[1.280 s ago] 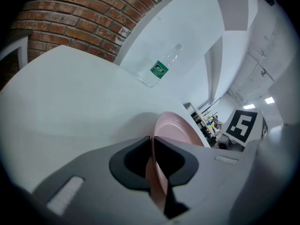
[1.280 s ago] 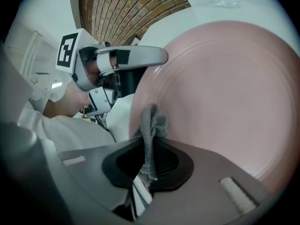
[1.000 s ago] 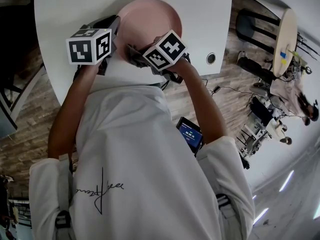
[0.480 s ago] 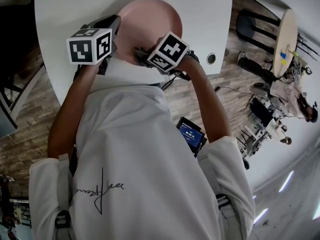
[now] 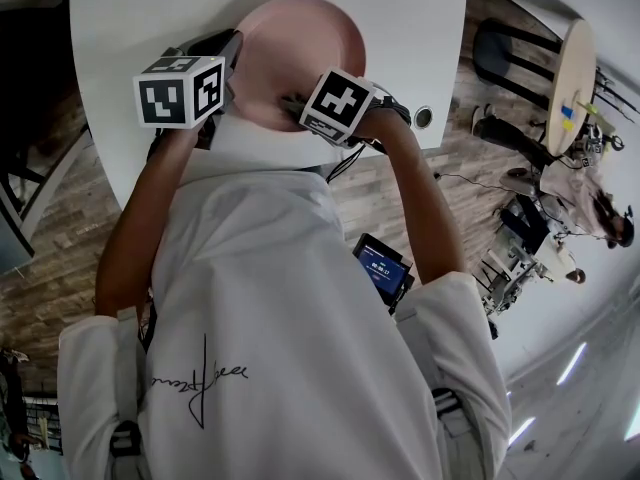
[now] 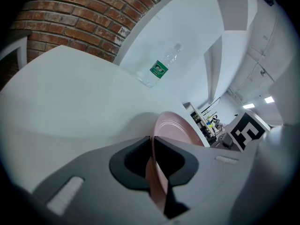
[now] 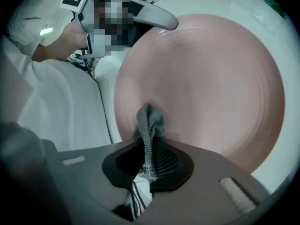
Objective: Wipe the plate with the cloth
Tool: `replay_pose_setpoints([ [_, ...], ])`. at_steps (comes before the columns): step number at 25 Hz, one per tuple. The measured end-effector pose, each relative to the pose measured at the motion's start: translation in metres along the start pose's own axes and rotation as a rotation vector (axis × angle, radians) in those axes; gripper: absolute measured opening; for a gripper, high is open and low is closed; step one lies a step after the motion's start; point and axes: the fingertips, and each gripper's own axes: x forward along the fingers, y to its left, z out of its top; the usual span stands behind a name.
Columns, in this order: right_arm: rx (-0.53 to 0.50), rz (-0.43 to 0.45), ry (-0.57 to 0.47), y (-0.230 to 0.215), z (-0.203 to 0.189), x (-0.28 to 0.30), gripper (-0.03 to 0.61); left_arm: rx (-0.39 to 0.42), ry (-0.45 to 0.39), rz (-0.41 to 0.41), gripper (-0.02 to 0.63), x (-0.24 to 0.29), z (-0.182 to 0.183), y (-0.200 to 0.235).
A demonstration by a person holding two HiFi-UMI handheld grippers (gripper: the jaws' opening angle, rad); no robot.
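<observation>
A pink plate is tilted up off the white table. My left gripper is shut on the plate's left rim. In the left gripper view the plate's rim runs edge-on between the jaws of my left gripper. My right gripper is at the plate's near part. It is shut on a grey mesh cloth, whose bunched end presses on the plate's face. The left gripper shows on the plate's rim at the upper left.
A clear water bottle lies further back on the table. A round cable hole sits near the table's front edge, right of my right hand. A brick wall stands behind the table. A small screen hangs at the person's waist.
My right gripper has slid to the right across the plate's near part with the cloth and has rolled. The left gripper and the plate have stayed put.
</observation>
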Motion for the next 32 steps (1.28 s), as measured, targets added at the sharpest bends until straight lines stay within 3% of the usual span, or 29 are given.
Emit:
replay_pose_setpoints([
  [3,-0.02,-0.022,0.025,-0.003,-0.003,-0.001,0.034,0.003,0.002,0.0,0.041,0.0,-0.001,0.0],
  [7,-0.052,-0.127,0.114,-0.019,-0.015,-0.008,0.034,0.002,0.007,-0.004,0.041,0.0,-0.002,0.0],
  [16,-0.157,-0.319,0.198,-0.048,-0.02,-0.015,0.037,0.002,0.005,-0.007,0.043,-0.001,0.0,0.0],
  [27,-0.258,-0.598,0.272,-0.088,-0.023,-0.033,0.037,0.007,0.006,-0.011,0.043,0.0,0.0,-0.002],
  [32,-0.268,-0.658,0.273,-0.098,-0.02,-0.039,0.035,0.007,0.006,-0.012,0.043,0.0,0.0,-0.001],
])
